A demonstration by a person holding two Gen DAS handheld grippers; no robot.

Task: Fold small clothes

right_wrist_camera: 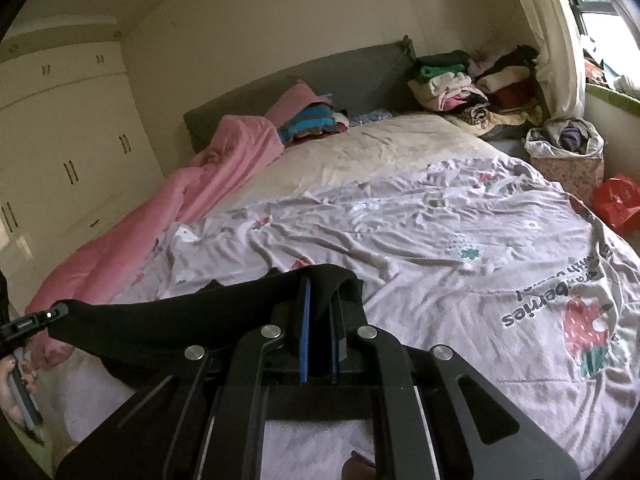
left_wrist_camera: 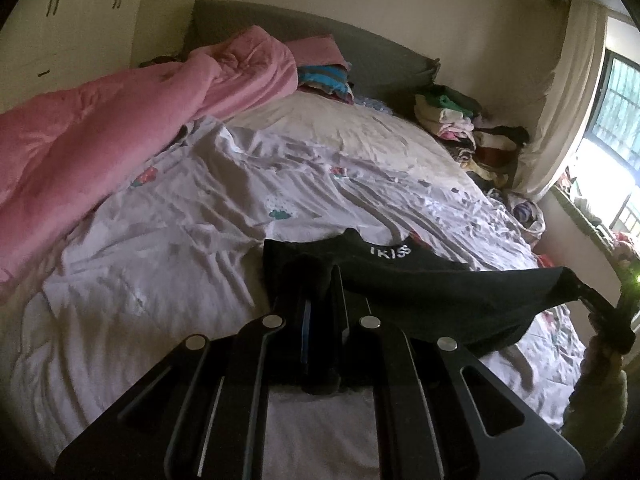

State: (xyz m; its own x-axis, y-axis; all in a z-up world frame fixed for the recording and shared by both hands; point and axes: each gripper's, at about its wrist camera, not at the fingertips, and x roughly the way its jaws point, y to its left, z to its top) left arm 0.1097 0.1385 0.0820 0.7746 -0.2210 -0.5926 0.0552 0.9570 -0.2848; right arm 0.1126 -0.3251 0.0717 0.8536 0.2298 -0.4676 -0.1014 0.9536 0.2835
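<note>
Left claw (left_wrist_camera: pixel 320 292): pressed together, pinching one end of the black garment (left_wrist_camera: pixel 420 284).
Right claw (right_wrist_camera: pixel 320 300): pressed together, pinching the other end.
Black garment: stretched between both claws, over the printed sheet (right_wrist_camera: pixel 420 220).
Folded clothes pile (right_wrist_camera: pixel 452 84): near the headboard.

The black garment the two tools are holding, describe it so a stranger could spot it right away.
Start at the bed with its strawberry-print sheet. Stretched above the near edge, between the left tool and right tool, hangs the black garment. It is the only black cloth there, with small white lettering on it.
</note>
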